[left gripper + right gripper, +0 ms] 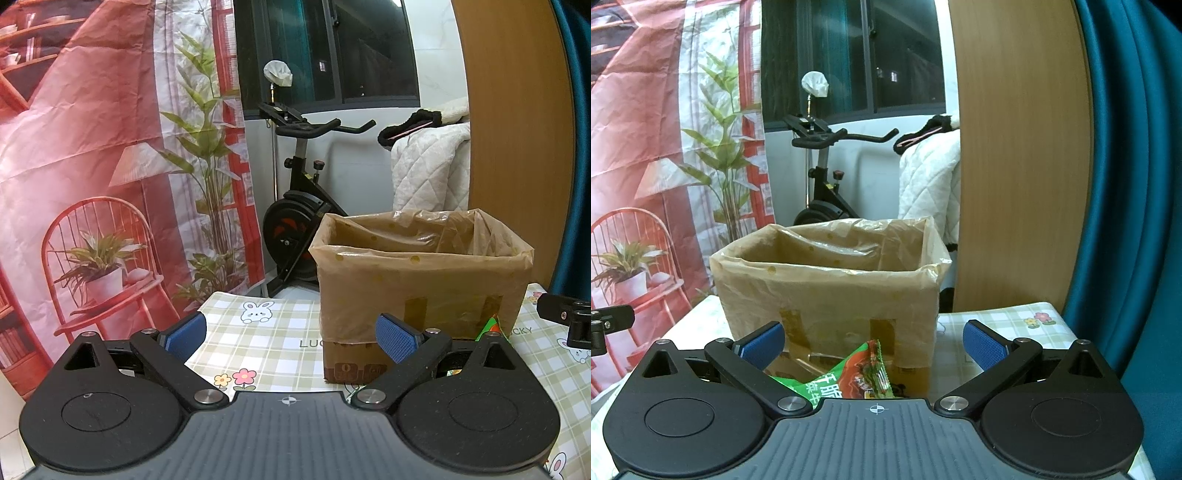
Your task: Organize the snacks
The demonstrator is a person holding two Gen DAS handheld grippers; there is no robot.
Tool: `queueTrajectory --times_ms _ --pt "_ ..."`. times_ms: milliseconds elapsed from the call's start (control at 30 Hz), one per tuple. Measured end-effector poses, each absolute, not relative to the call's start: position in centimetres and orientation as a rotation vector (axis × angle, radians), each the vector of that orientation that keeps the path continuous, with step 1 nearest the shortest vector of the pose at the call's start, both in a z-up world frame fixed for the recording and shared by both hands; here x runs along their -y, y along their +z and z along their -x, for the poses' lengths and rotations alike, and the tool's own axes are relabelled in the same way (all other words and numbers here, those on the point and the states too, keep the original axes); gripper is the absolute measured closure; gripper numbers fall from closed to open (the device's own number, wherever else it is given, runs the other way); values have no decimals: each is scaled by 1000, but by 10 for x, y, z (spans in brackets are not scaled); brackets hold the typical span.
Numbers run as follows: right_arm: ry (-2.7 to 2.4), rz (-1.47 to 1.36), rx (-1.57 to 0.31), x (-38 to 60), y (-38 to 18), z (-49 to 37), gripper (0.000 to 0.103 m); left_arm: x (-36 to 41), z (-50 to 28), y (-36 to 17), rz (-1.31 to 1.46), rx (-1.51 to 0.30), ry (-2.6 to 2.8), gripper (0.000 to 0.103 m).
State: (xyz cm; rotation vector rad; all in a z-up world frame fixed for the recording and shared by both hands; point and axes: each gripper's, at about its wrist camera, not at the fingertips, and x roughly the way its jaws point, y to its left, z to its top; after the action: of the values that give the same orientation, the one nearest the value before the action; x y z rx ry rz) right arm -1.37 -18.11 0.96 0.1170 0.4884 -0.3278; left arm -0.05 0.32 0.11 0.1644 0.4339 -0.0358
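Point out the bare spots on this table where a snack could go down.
Bare tablecloth lies left of the lined box, out to the table's left edge, under the open left gripper. Another strip runs right of the box. Crowded: the box front, where the green snack packet lies between the open right gripper fingers.

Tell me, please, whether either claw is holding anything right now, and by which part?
Nothing is held: left claw and right claw are both open; the snack packet lies ungripped.
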Motion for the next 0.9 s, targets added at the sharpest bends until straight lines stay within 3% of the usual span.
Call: queueTrajectory --times_ms 900 --pt "-327 -113 -495 182 7 12 1 -1 1 3 -166 -435 -46 3"
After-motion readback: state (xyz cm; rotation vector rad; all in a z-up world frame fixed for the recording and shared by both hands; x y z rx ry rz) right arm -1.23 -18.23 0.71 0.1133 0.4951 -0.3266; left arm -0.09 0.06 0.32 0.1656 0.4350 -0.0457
